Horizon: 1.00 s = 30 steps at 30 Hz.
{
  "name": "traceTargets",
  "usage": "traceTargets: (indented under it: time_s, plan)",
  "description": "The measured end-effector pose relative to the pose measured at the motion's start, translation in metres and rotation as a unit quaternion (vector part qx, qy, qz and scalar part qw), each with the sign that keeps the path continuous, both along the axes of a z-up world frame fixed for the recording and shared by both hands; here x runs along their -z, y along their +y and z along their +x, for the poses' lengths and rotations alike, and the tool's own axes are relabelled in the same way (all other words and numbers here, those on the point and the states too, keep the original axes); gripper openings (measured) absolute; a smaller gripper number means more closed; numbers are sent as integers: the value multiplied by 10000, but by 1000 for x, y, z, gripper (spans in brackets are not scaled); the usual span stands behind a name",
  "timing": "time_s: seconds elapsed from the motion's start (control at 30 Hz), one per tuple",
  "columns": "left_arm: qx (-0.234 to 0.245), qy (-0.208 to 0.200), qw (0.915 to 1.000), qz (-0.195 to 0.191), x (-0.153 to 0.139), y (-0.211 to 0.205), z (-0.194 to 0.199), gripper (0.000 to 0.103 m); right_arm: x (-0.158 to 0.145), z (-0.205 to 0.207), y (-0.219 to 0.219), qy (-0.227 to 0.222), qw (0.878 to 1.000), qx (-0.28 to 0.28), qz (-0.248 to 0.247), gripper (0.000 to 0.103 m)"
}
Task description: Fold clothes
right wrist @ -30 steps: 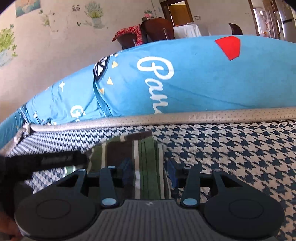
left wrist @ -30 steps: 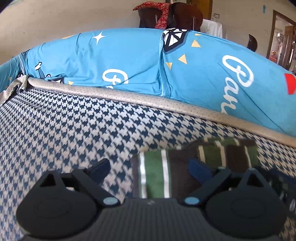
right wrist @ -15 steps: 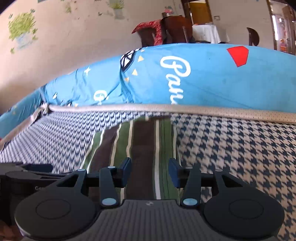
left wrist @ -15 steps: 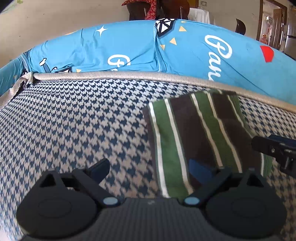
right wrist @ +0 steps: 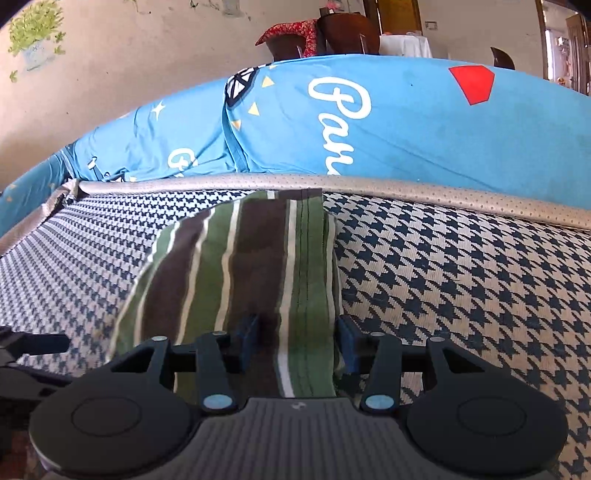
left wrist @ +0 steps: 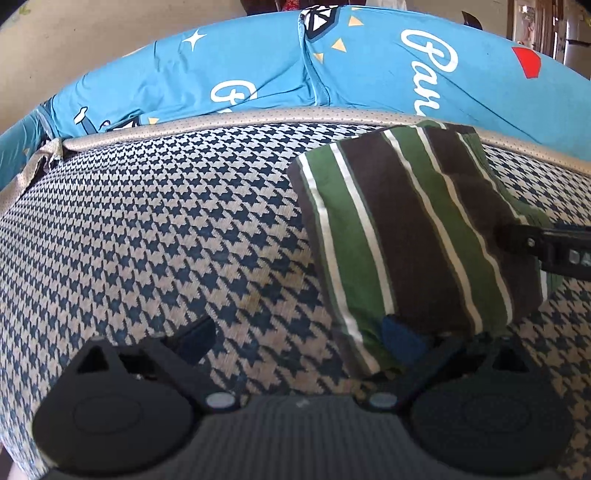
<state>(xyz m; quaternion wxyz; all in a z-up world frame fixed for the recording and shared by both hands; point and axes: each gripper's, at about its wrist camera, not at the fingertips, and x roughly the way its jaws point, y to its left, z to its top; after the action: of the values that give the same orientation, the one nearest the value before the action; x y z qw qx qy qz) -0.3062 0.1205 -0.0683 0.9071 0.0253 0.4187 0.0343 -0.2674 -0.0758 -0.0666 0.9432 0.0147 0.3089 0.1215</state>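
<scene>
A folded garment with green, brown and white stripes lies flat on the houndstooth surface, close to its beige piped edge. My left gripper is open wide; its right fingertip touches the garment's near corner and its left one rests over bare fabric. In the right wrist view the garment runs away from me. My right gripper is open, with the garment's near right edge lying between its fingers. Each gripper shows at the edge of the other's view: the right gripper and the left gripper.
A large blue printed cushion or duvet rises behind the beige piping. Houndstooth surface stretches left and right of the garment. Chairs and a white-covered table stand far back by the wall.
Both cameras have lifted and tipped down, so the garment now shows from above. In the left view it has slid right. Neither gripper's finger gap has changed.
</scene>
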Motion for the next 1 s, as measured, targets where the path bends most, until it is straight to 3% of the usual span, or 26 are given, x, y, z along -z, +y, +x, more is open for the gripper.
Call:
traceTargets:
  time_s: [0.43,0.6,0.73,1.0]
  plan:
    - [-130,228,9996,-59,6,0,-24,103,-1,-2,-4,13,9996,291,34,49]
    - [-265,252,9993,-120,1,-6,-32,103,-13,-23,-5,34,9993,342,-164,58]
    - [-274,218,9991,-245,-5,-13,-37,103,-18,-39,-8,339,9981,492,-132,71]
    - [-247,224,9990,-298,-12,-24,-41,103,-27,-65,-16,519,9970,555,-112,76]
